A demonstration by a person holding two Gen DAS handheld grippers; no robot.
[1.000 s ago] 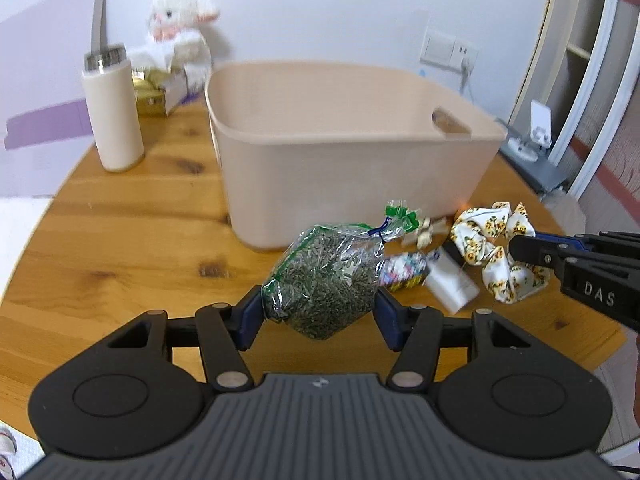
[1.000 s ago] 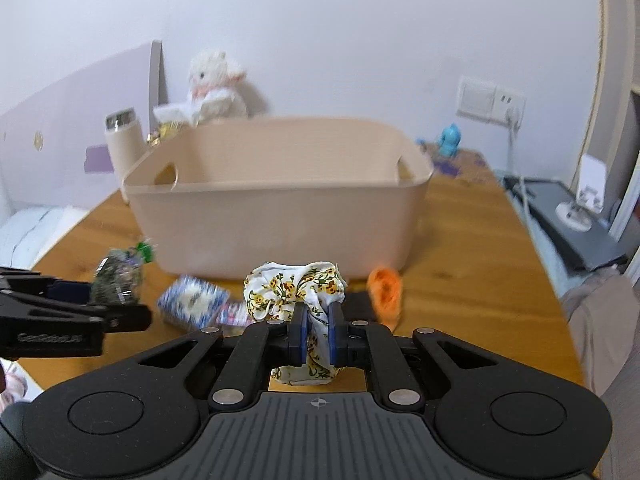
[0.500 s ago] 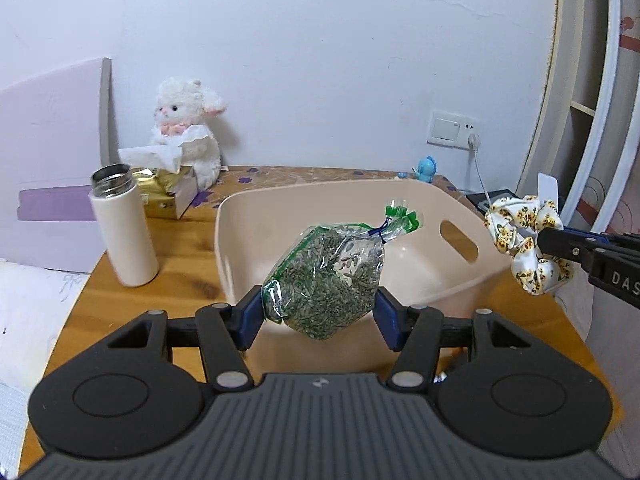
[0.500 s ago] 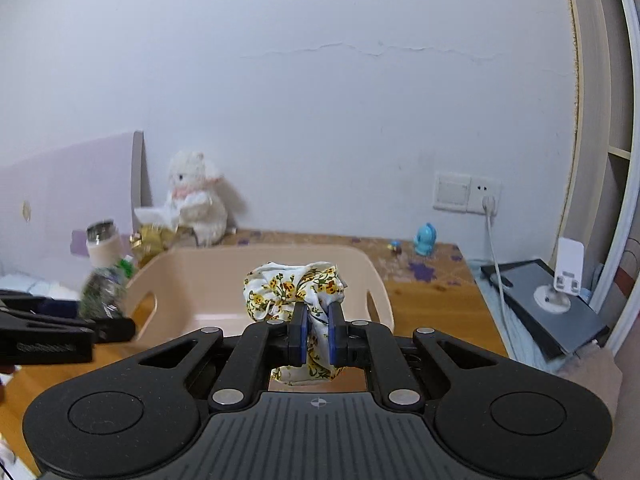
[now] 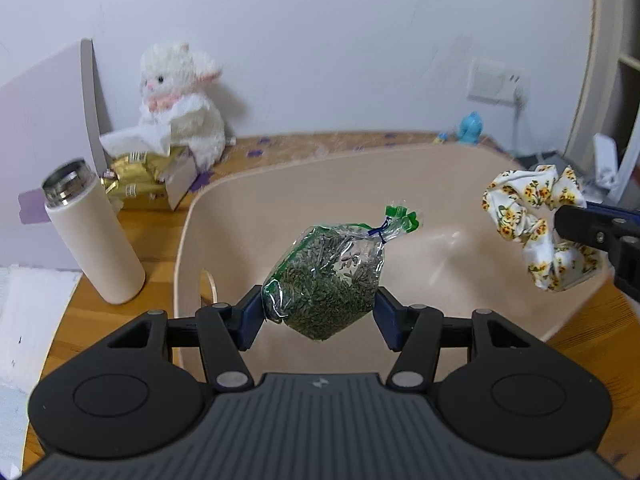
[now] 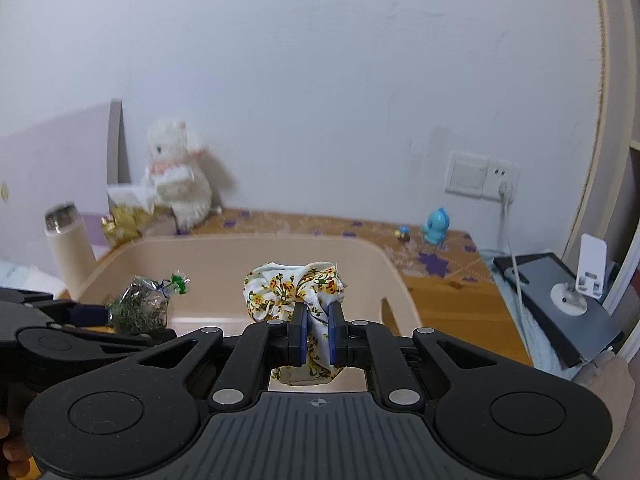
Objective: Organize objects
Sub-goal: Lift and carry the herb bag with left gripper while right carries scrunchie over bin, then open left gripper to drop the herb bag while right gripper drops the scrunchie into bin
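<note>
My left gripper (image 5: 320, 316) is shut on a clear bag of dried green herbs (image 5: 326, 276) tied with a green twist, held in the air over the beige plastic bin (image 5: 280, 184). The right gripper (image 6: 317, 334) is shut on a white scrunchie with yellow flowers (image 6: 294, 290), hanging above the bin's (image 6: 224, 246) right part. From the left wrist view the scrunchie (image 5: 532, 220) hangs at the right over the bin's rim. In the right wrist view the herb bag (image 6: 142, 306) and left gripper show at the left. The bin's inside looks bare where visible.
The bin stands on a round wooden table (image 5: 132, 240). A cream bottle (image 5: 90, 232) stands left of the bin. Behind it are a gold tissue box (image 5: 140, 184) and a white plush toy (image 5: 180, 100). A blue figurine (image 6: 436, 226), wall socket and tablet (image 6: 560, 300) lie to the right.
Both grippers have lifted their loads from the table in front of the bin to above it, then come lower and closer over its opening.
</note>
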